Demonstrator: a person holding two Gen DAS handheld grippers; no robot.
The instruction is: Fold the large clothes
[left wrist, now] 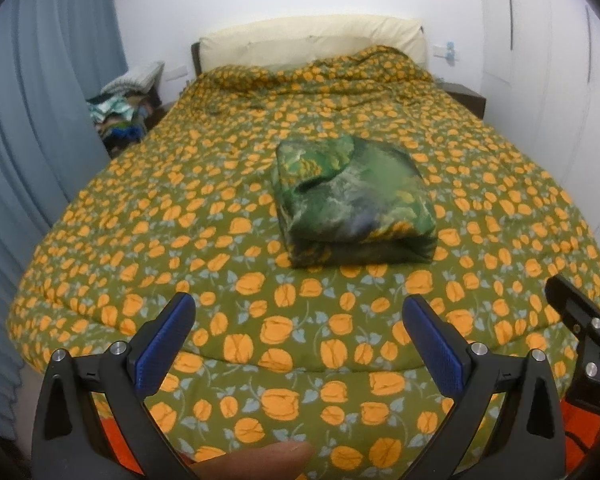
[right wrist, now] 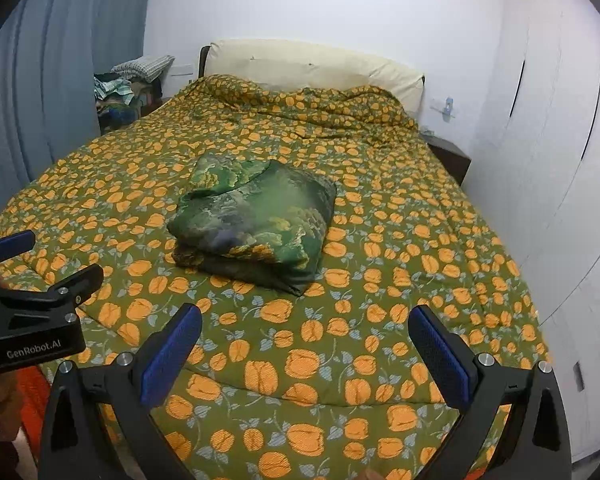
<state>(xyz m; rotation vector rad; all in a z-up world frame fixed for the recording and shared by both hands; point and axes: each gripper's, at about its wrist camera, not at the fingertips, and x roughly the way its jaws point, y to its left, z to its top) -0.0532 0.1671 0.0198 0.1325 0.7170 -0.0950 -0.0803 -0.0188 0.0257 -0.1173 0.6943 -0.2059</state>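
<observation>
Folded green cloth [left wrist: 352, 200] in a neat pile in the middle of the bed [left wrist: 140, 240]. Left tongs [left wrist: 298, 320] wide, holding nothing. Right tongs [right wrist: 306, 330] wide too, well back. Could flop open if grabbed by just the top layer.

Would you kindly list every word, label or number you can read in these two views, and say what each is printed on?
"GenRobot.AI": white lettering on the black body of the left gripper, seen in the right wrist view.
Pale marks on the right gripper body at the left wrist view's edge: cut off, unreadable.
Nothing else carries text.
</observation>
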